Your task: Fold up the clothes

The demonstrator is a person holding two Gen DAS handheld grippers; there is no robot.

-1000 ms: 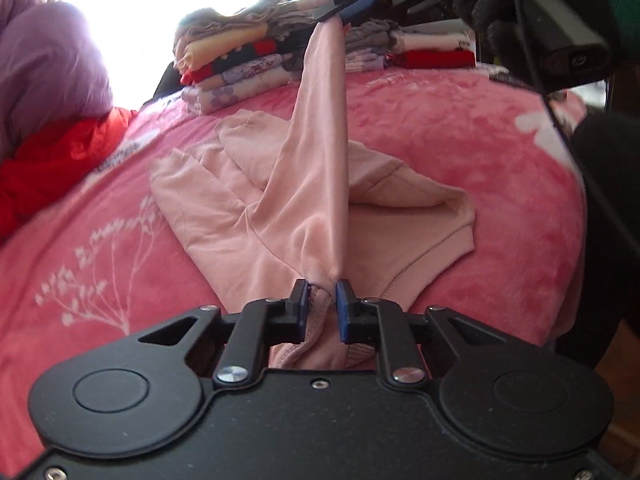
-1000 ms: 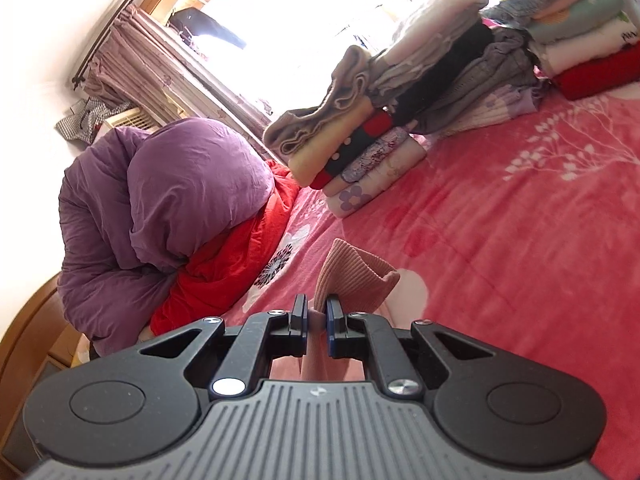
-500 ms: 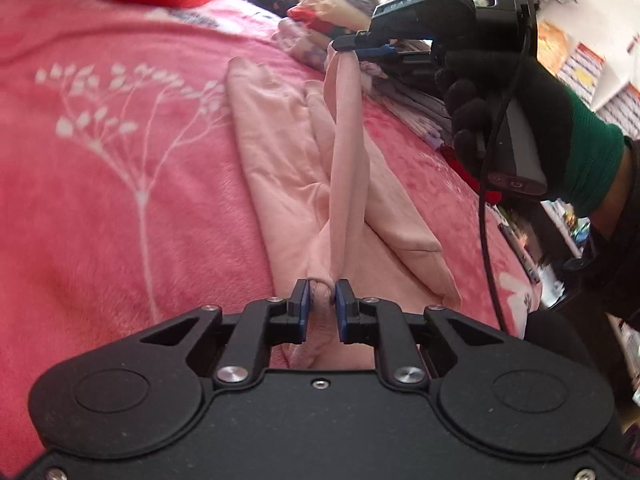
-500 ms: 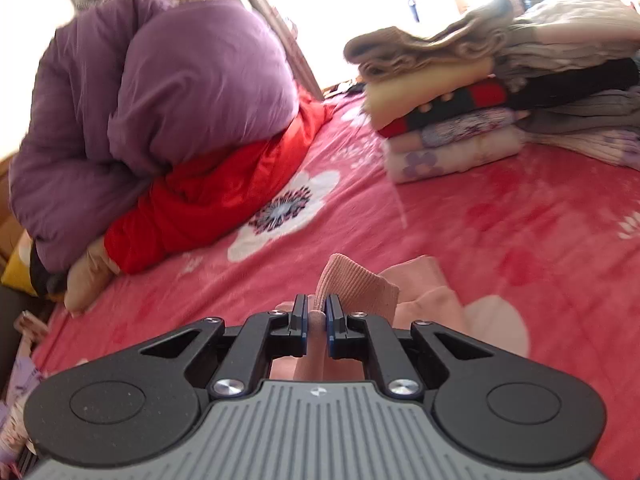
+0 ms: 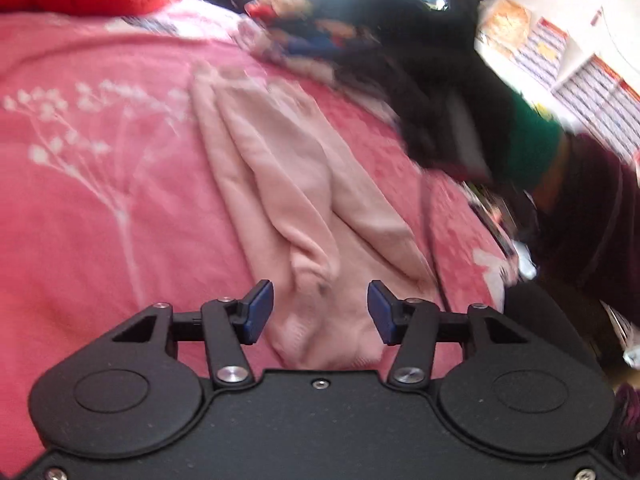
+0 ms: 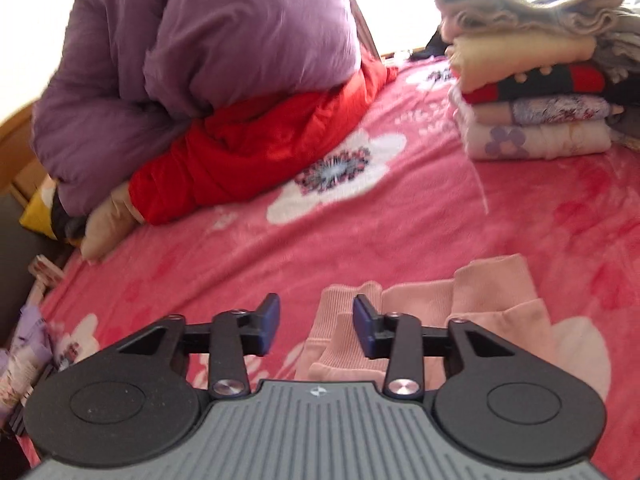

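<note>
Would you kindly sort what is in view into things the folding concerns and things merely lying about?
In the job:
- pink garment
- left gripper, jaws opening
- right gripper, jaws opening

Lying about:
- stack of folded clothes
- purple quilt
- red quilt
- pink floral blanket

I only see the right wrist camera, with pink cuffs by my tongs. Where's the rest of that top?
Observer: In the left camera the top lies in a long narrow strip on the blanket, folded lengthwise.
Child: Are the other tongs holding it?
Observer: No. The left tongs are opening. The hem lies between the pads, but they don't press on it.
Child: What else is over there?
Observer: A blurred hand in a black glove with a green cuff, above the far right end of the top.
</note>
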